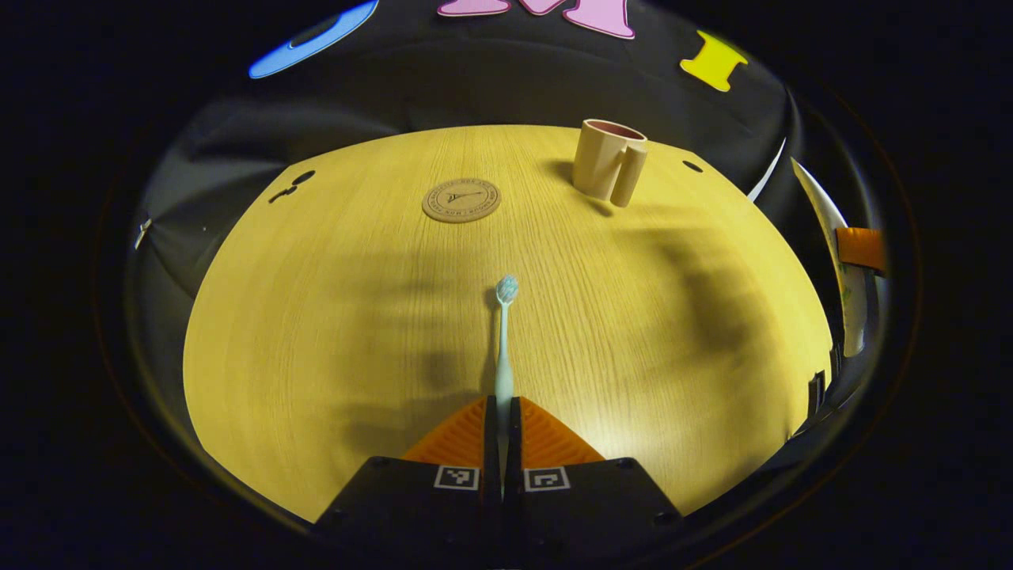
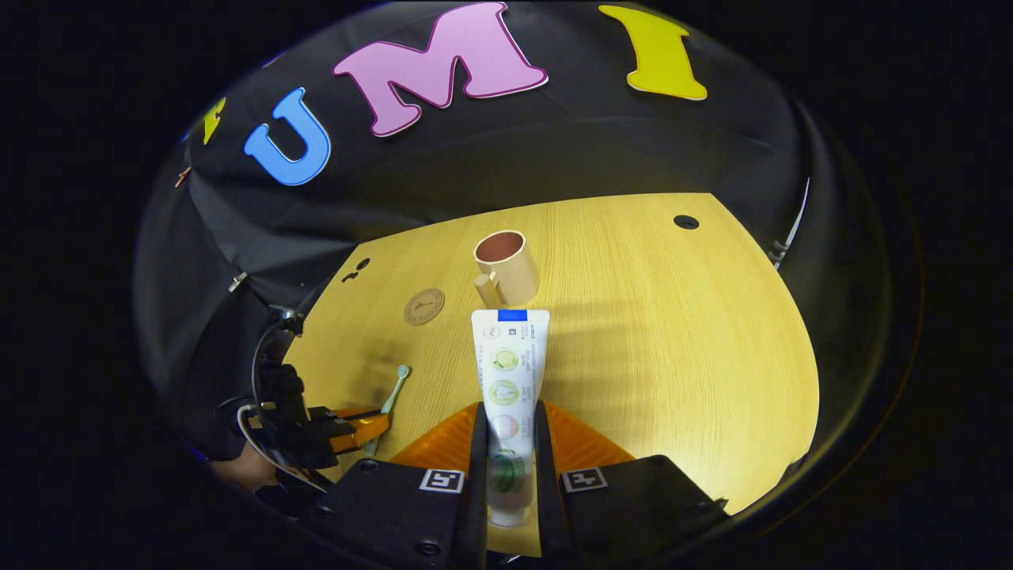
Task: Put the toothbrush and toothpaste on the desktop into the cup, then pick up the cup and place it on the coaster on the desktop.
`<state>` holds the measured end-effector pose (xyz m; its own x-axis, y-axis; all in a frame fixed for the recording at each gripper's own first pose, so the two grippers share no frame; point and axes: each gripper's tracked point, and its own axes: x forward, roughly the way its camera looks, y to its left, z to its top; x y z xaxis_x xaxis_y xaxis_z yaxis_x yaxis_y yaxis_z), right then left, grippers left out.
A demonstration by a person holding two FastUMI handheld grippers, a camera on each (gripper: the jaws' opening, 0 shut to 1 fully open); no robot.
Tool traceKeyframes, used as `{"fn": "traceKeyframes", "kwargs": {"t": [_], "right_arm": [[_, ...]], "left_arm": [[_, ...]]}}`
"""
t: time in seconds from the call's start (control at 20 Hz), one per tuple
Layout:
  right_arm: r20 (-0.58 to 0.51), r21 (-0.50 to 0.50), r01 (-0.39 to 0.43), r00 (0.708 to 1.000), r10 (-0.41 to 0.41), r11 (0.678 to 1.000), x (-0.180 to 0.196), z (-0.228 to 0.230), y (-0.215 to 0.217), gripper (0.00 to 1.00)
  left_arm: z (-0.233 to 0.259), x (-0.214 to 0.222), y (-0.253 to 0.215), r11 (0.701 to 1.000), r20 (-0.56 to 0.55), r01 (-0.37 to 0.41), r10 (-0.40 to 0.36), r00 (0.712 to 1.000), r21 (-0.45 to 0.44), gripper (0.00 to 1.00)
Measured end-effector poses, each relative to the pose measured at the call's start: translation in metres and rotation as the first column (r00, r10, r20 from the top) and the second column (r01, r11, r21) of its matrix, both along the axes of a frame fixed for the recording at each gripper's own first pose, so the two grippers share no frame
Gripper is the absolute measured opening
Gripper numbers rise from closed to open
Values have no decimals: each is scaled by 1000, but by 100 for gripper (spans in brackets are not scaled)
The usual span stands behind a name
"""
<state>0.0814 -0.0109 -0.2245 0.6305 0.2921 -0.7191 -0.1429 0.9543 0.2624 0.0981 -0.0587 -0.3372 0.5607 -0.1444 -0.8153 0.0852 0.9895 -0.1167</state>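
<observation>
Wooden desktop (image 1: 332,332) spreads under both grippers. Nearest, the left gripper (image 1: 502,419) pinches the toothbrush (image 1: 504,348) by its handle, bristles pointing forward. The right gripper (image 2: 506,443) clamps the toothpaste (image 2: 509,364), its flat end toward the cup (image 2: 506,269). Farther back, the coaster (image 1: 461,199) lies bare, well apart from the cup.

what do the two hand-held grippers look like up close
Each hand-held gripper, left and right, has orange ribbed fingers on black blocks with a small square black-and-white marker on each. In the right gripper view, the left one trails black and white cables.
</observation>
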Motion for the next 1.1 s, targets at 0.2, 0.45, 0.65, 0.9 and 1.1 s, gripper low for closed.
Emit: {"fn": "traceKeyframes", "kwargs": {"t": [0.2, 0.45, 0.65, 0.9, 1.1], "right_arm": [[76, -2, -8, 997, 8, 1000, 33, 20, 7, 30], [258, 16, -27, 966, 22, 999, 97, 62, 33, 30], [415, 33, -12, 910, -3, 999, 156, 88, 53, 29], [567, 12, 0, 824, -6, 1000, 216, 96, 68, 29], [660, -14, 15, 751, -2, 1000, 254, 87, 74, 30]], "left_arm": [[28, 6, 3, 998, 81, -44, 48, 996, -46, 6], [61, 8, 5, 994, 166, -70, 82, 983, -79, 6], [69, 8, 0, 994, 187, -69, 83, 979, -81, 7], [62, 10, 2, 993, 197, -87, 101, 975, -78, 7], [67, 22, 0, 988, 231, -101, 125, 965, -113, 7]]}}
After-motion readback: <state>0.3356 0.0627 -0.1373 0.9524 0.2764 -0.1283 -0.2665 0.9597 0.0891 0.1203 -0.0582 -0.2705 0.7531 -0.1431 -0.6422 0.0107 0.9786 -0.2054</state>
